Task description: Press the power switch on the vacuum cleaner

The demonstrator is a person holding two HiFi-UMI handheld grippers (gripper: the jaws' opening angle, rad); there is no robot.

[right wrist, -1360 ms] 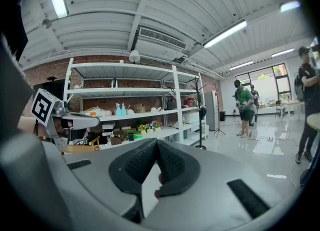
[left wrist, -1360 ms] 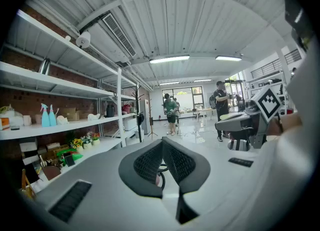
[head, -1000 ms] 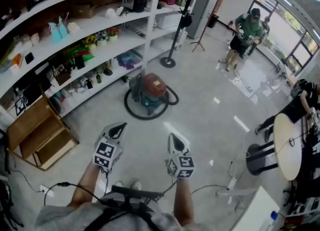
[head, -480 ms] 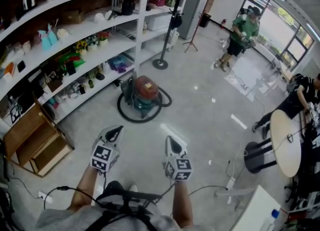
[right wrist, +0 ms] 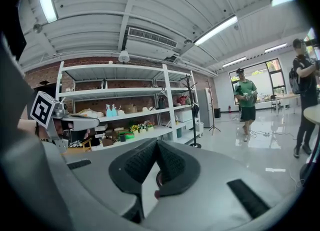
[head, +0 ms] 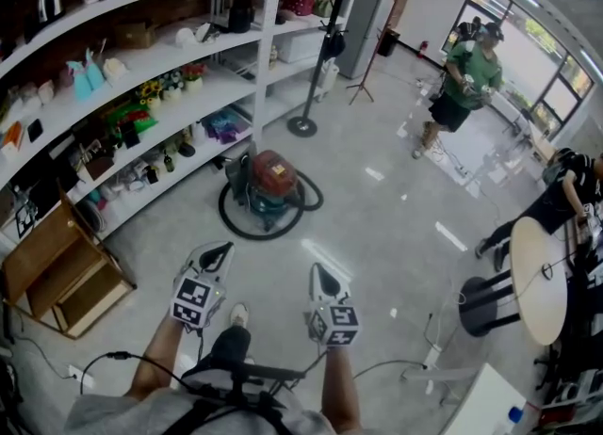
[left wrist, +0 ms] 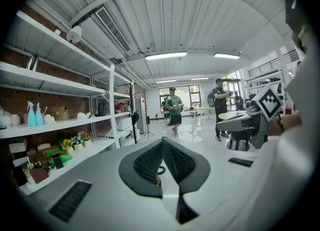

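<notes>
Grey polished floor (head: 377,226) fills the head view. White shelving (head: 141,85) packed with small goods runs along the left wall, with a wooden crate (head: 57,273) at its near end and a black coat stand (head: 330,38) beyond it. A person in a green shirt (head: 468,66) stands far off by the windows, and a round table (head: 542,278) sits at the right. You hold both arms out in front of you, forearms roughly parallel. The left gripper (head: 215,256) and the right gripper (head: 323,281) are side by side and apart, both pointing forward toward the vacuum cleaner (head: 273,179). That vacuum stands on the floor just in front of the lowest shelf, well apart from both grippers, upright with its red lid facing up. Its black hose (head: 236,227) lies in a ring around it. Its body is a squat drum, so no clear long axis shows, and you cannot make out the switch from here. In the left gripper view, the left gripper (left wrist: 162,147) has its 2 dark pads pressed together at the tips with nothing clamped, aimed level down the room. The right gripper (left wrist: 235,123) shows toward the right edge. In the right gripper view, the right gripper (right wrist: 156,146) likewise has its 2 jaws brought together on nothing. It faces the shelving (right wrist: 125,115) and the person (right wrist: 246,102), with the left gripper (right wrist: 82,120) at the left.
</notes>
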